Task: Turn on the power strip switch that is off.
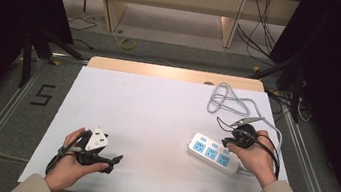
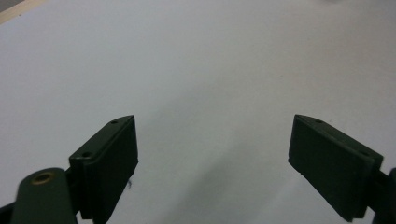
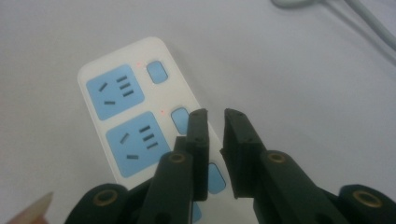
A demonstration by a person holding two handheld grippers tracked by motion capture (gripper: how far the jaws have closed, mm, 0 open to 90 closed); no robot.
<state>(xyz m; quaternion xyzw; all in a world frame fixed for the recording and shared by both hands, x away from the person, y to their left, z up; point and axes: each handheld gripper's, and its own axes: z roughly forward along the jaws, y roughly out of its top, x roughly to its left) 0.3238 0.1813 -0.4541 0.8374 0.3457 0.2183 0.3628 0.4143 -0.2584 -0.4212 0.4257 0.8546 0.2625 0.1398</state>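
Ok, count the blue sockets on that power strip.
3, in a row along the power strip by the right gripper: one at the left end, one in the middle, one nearest the hand.

White power strip (image 1: 214, 153) (three blue sockets, small indicator lights lit) flat at table's right, grey cord (image 1: 230, 102) coiled behind
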